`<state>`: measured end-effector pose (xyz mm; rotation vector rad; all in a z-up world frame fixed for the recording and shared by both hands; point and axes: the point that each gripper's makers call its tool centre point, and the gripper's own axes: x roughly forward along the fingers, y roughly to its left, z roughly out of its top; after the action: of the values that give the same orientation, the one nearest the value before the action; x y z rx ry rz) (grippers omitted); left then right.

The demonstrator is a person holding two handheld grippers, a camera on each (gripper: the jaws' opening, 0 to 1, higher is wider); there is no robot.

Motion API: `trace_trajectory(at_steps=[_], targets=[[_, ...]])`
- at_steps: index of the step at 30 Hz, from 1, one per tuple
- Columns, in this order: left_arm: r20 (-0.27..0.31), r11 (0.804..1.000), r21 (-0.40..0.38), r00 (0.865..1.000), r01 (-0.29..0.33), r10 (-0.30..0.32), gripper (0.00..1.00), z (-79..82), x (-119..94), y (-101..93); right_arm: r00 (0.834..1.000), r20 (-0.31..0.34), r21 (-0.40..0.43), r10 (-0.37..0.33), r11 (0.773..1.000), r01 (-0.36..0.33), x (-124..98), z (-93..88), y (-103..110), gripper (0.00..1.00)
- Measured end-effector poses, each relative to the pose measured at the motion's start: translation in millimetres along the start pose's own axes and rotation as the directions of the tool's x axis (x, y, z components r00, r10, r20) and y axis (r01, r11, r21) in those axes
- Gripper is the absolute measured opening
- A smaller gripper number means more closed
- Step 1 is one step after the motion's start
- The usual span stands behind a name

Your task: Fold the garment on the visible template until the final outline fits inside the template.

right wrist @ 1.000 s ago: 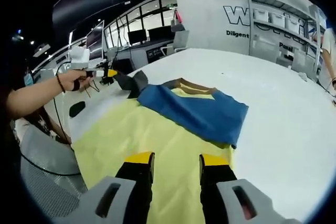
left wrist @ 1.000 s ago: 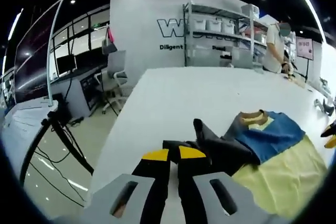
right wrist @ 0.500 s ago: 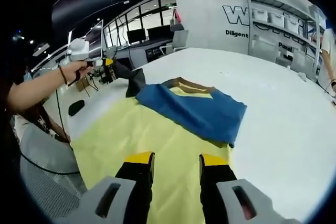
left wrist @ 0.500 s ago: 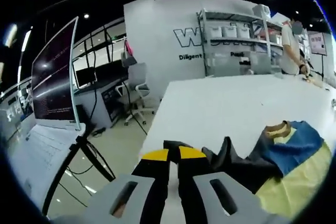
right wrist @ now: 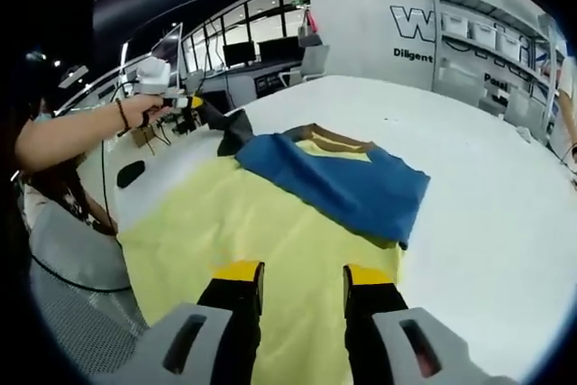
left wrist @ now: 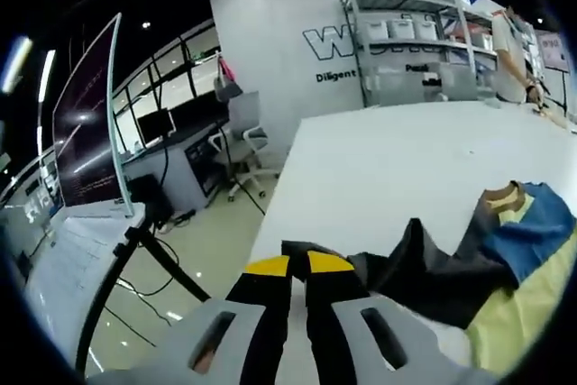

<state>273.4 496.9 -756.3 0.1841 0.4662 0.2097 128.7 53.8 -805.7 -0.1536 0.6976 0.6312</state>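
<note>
The garment has a blue body (right wrist: 347,182), a brown collar (right wrist: 335,139) and a dark sleeve (right wrist: 236,131). It lies on the white table (right wrist: 487,214), and a pale yellow cloth (right wrist: 243,232) spreads out from under the blue part. My left gripper (left wrist: 290,265) is shut on the end of the dark sleeve (left wrist: 424,268), which it holds stretched out past the table's edge. Seen from the right gripper view, the left gripper (right wrist: 185,102) is held in a person's hand. My right gripper (right wrist: 295,275) hovers open over the yellow cloth with nothing between its fingers.
The table's edge (left wrist: 261,223) drops to a shiny floor with an office chair (left wrist: 242,128) and a monitor on a stand (left wrist: 90,123). Shelves (left wrist: 406,51) line the back wall, and a person (left wrist: 514,42) stands at the far side. A dark oval patch (right wrist: 131,174) lies near the table corner.
My left gripper has drawn the dark sleeve farther out from the garment, toward the table's edge. The right gripper has stayed open over the yellow cloth.
</note>
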Motion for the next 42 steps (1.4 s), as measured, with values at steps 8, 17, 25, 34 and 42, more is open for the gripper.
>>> trace_trajectory(at_steps=[8,17,25,34,42], targets=[[-0.026,0.999,-0.004,0.999,0.038,-0.038,0.03,-13.9,-11.7,-14.1,0.998,0.038,0.037,-0.057,0.998,0.056,3.2,24.7,-41.5,0.30],[-0.108,0.996,0.047,0.992,0.071,-0.066,0.03,-40.3,-18.7,-31.0,0.997,0.052,0.016,-0.051,0.999,0.050,10.9,38.4,-45.5,0.30],[-0.108,0.992,0.085,0.991,0.089,-0.079,0.06,-44.3,-35.0,-45.0,0.997,0.054,0.007,-0.047,0.999,0.047,12.4,42.3,-54.8,0.31],[-0.045,0.986,0.125,0.994,0.107,-0.102,0.15,-21.5,-56.6,-65.9,0.994,0.096,0.012,-0.047,0.999,0.046,16.2,58.9,-63.7,0.34],[0.024,0.970,0.154,0.980,0.190,-0.196,0.18,6.8,-67.2,-92.0,0.995,0.070,0.008,-0.069,0.998,0.069,22.1,59.8,-76.7,0.36]])
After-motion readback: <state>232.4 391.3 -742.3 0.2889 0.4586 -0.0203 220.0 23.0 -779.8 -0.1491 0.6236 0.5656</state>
